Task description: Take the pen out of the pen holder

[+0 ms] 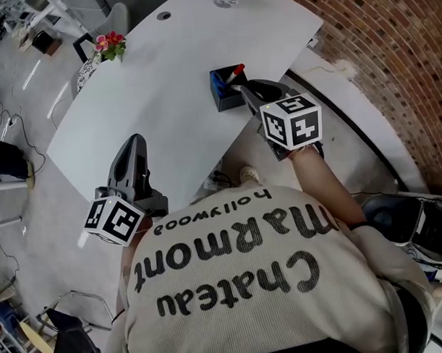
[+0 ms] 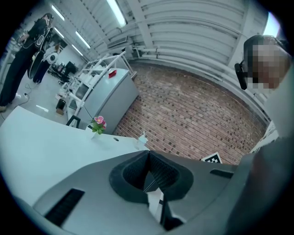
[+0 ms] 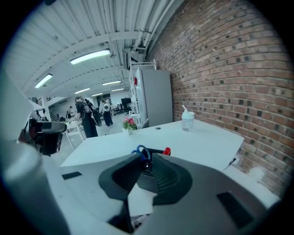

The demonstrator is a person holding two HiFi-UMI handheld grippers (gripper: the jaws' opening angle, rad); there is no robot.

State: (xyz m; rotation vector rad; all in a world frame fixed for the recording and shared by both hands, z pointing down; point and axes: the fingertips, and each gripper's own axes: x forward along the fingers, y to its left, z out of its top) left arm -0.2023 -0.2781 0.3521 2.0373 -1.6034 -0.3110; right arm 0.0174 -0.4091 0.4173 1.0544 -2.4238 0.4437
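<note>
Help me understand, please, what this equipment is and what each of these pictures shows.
No robot here: a person holds a two-jaw gripper in each hand. The head view looks down from a camera on the person's head; the other two views look along each gripper's jaws. On the white table stand a pen holder with a red-capped pen, some flowers and a bottle. The left gripper is shut and empty. The right gripper is at the holder, jaws slightly apart; whether they pinch the pen is unclear.
</note>
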